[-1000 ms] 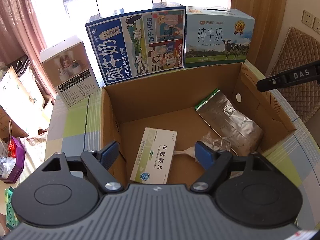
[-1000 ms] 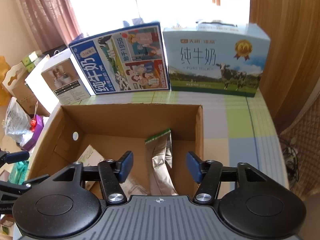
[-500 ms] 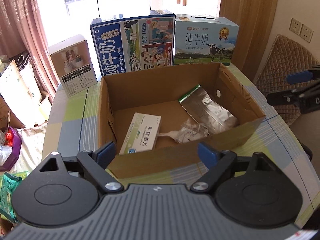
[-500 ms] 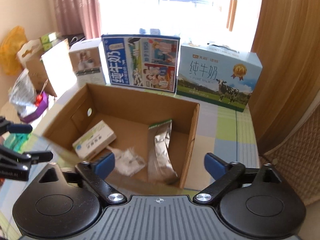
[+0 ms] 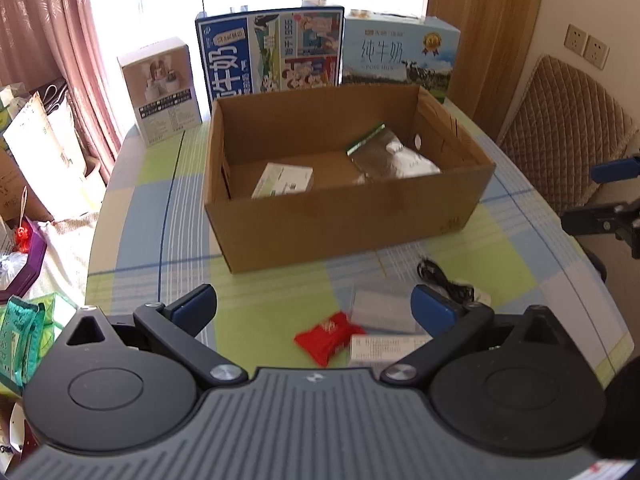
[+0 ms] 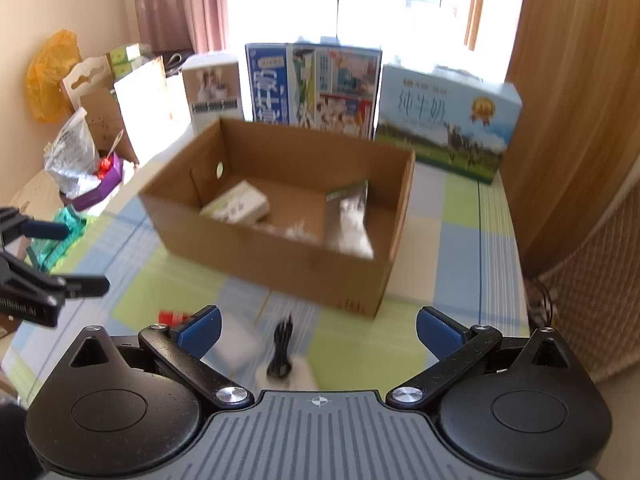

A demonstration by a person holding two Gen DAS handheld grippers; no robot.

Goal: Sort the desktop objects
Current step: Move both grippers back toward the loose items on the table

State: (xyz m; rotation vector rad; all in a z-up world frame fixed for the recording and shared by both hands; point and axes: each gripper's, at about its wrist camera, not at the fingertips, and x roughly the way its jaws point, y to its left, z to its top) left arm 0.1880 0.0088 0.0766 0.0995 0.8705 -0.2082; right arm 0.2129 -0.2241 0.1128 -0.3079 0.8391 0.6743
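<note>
An open cardboard box point(image 5: 352, 224) point(image 6: 280, 256) stands on the checked table. In it lie a white-green medicine carton point(image 5: 284, 180) point(image 6: 236, 204) and a silver foil pouch point(image 5: 384, 156) point(image 6: 352, 216). In front of the box on the table lie a red packet point(image 5: 328, 336) point(image 6: 172, 315), a white flat carton point(image 5: 384, 348), a clear sachet point(image 5: 380, 308) and a coiled black cable point(image 5: 444, 280) point(image 6: 282, 356). My left gripper point(image 5: 314, 306) is open and empty above these. My right gripper point(image 6: 318, 330) is open and empty above the cable.
Two milk cartons point(image 5: 272, 56) point(image 5: 400, 56) and a small white box point(image 5: 160, 88) stand behind the cardboard box. A quilted chair point(image 5: 560, 140) is at the right. Bags and clutter point(image 6: 80, 152) lie left of the table.
Both grippers have pulled back and up from the box, so the table in front with the red packet, cartons and cable has come into view. The right gripper's jaws have opened wider.
</note>
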